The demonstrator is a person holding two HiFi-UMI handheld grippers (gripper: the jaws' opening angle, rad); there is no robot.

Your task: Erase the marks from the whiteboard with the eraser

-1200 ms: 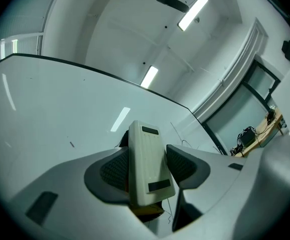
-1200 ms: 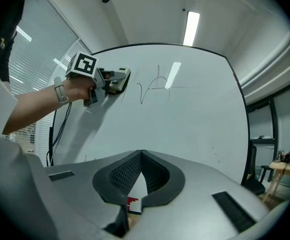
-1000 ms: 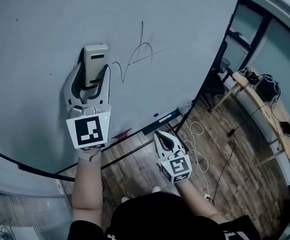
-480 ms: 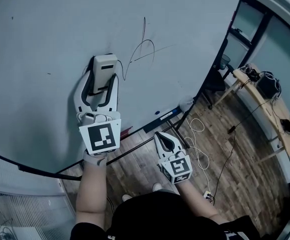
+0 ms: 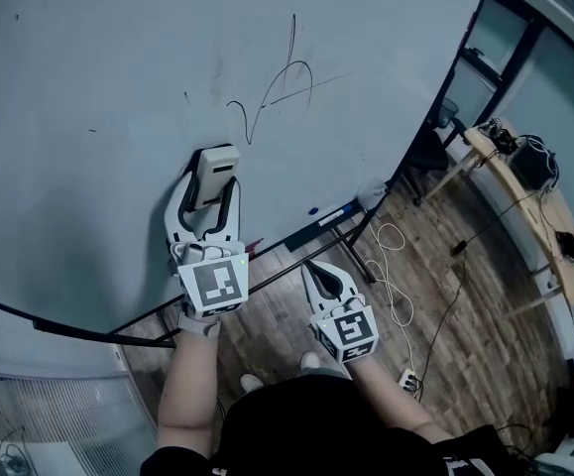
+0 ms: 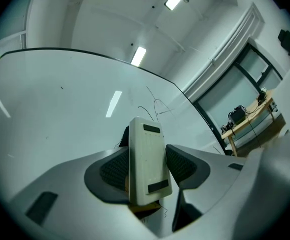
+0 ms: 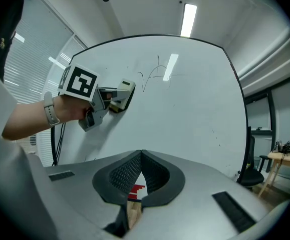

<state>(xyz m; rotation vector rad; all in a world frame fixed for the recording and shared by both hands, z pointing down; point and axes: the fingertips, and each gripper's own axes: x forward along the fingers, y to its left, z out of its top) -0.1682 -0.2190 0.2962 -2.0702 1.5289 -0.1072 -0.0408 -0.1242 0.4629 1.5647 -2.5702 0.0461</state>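
Left hand-held gripper point(image 5: 210, 178) is clamped on the eraser point(image 6: 146, 156), which lies against the whiteboard point(image 5: 98, 87) near its lower edge. Thin black marks point(image 5: 272, 97) sit at about 1 o'clock from the eraser, apart from it. At 4 o'clock from that gripper, the right hand-held gripper point(image 5: 311, 266) hangs off the board above the wooden floor point(image 5: 445, 365), its jaws pressed together with nothing between them.

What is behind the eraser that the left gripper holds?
The whiteboard; the eraser seems pressed against it, clear of the pen marks. Whether any marks lie under it cannot be seen.
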